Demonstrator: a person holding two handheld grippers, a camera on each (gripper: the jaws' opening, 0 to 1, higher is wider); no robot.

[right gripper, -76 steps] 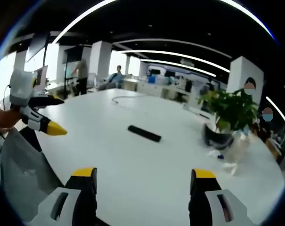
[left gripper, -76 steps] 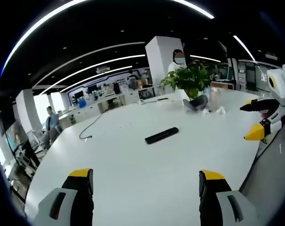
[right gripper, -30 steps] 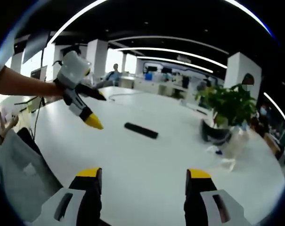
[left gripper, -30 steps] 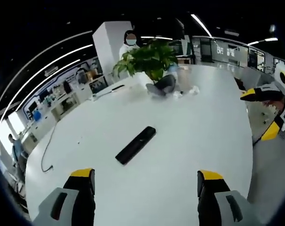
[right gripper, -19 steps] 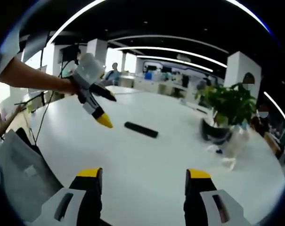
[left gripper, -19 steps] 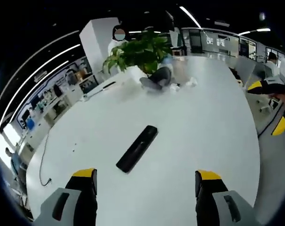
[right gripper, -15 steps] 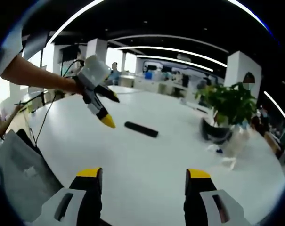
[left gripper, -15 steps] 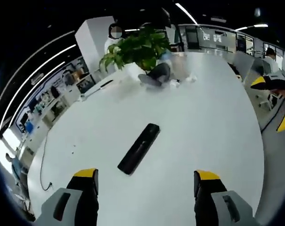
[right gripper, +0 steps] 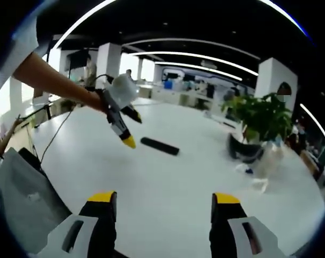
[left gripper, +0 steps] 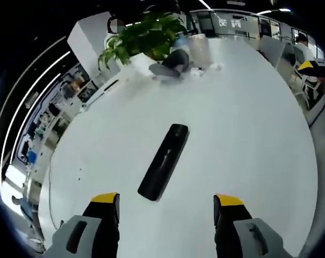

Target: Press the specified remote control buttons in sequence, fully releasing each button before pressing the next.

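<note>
- Remote control (left gripper: 163,162): it lies flat on the white table (left gripper: 248,140), black and slim, just ahead of my left gripper (left gripper: 166,200), roughly in line with the gap between the jaws.
- My left gripper has its yellow-tipped jaws spread wide with nothing between them; it hangs above the table and is not touching the remote.
- From the right gripper view I see that same left gripper (right gripper: 131,130) held out on a bare forearm (right gripper: 55,78), jaws apart, its lower yellow tip close beside the near end of the remote (right gripper: 159,145); I cannot tell whether it touches.
- My right gripper (right gripper: 159,200) also has its jaws spread, holding nothing, well back from the remote over bare tabletop (right gripper: 173,188).
- Beyond the remote, a potted plant (left gripper: 143,35) stands near the far edge of the table; in the right gripper view the plant (right gripper: 263,123) sits off to the right, with a dark bowl-like object (right gripper: 247,152) at its base and some crumpled white bits (right gripper: 263,185) near it.
- A thin cable (right gripper: 55,134) trails over the table's left side.
- Around the table is an open office with long ceiling light strips (right gripper: 194,56) and white pillars (right gripper: 109,67).
</note>
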